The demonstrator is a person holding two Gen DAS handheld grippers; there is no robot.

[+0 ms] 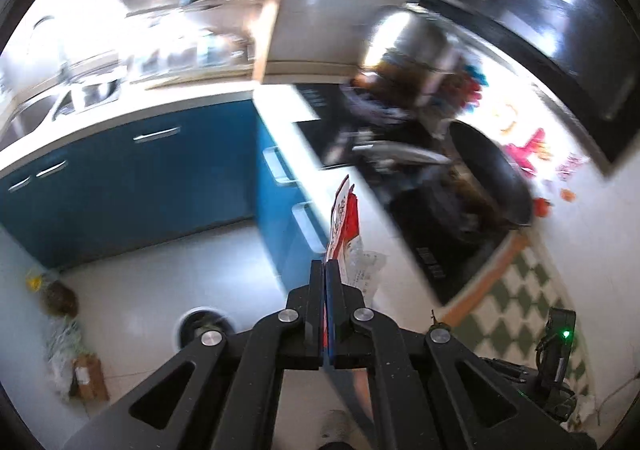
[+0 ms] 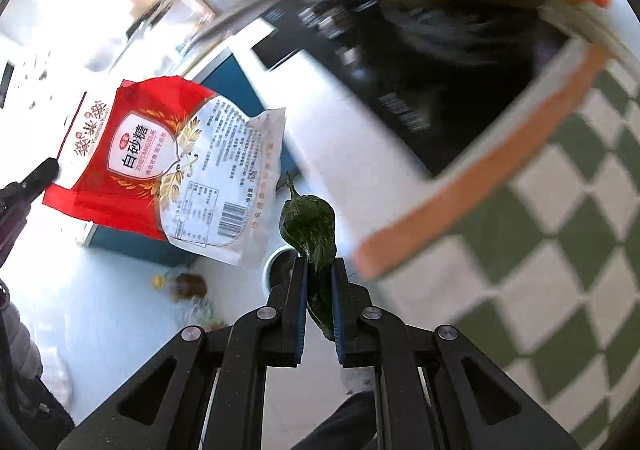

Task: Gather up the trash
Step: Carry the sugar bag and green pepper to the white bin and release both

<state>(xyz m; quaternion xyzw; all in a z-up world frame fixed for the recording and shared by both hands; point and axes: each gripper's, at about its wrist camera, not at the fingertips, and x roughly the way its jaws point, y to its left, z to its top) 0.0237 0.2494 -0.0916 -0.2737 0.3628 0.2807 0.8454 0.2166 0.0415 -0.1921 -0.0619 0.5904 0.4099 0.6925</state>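
Note:
My left gripper is shut on an empty red and white sugar bag, seen edge-on above its fingers. From the right wrist view the same bag hangs flat in the air at the left, its corner pinched by the left gripper's fingers. A wilted dark green pepper is clamped in my right gripper, stem up, and runs down between the blue pads. Both grippers are above the floor beside the counter edge.
Blue cabinets under a white counter with a sink. A black hob carries a dark pan and a steel pot. A green-and-white checked cloth lies on the counter. A round white bin and bagged items stand on the floor.

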